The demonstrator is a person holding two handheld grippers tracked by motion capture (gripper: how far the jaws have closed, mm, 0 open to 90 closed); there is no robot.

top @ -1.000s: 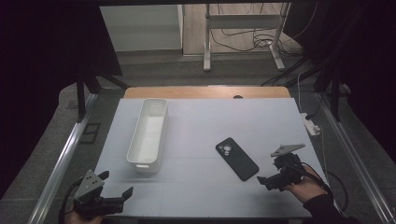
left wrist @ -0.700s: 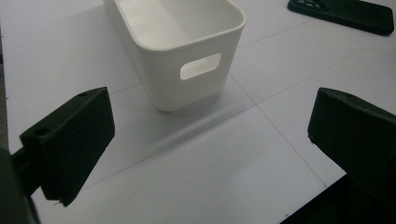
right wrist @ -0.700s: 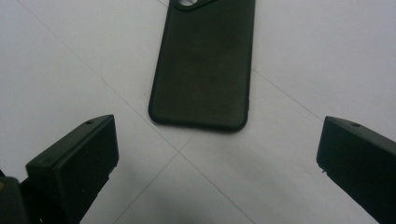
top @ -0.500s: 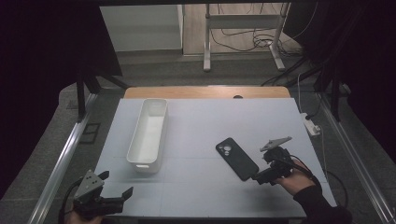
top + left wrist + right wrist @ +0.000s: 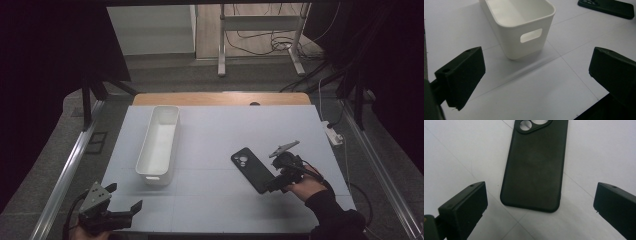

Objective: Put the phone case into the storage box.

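A person sits at a pale, matte table [image 5: 225, 145] marked with faint grid lines, holding a black two-jaw gripper in each hand.

The right gripper [image 5: 274, 184] is at the near right of the table, its jaws spread wide and holding nothing. A black phone case [image 5: 535, 165] lies flat on the table just ahead of it, face down, its near short edge roughly between the two jaw tips. In the right gripper view the jaws stand clear of the case on either side, not touching it. The case is a slim rectangle with rounded corners and a soft, slightly dull finish; at its far end is a raised camera panel with round cut-outs.

The left gripper [image 5: 125, 212] is at the near left corner, jaws also wide apart and empty, hovering over bare table. Just ahead of it stands a white bin [image 5: 520, 23], long and narrow, with smooth plastic walls, rounded corners and a rolled rim. Its near end wall has a slot-shaped handle hole. The bin looks empty. The case lies well off to this gripper's right.

Both grippers' jaws are blocky, matte black wedges.
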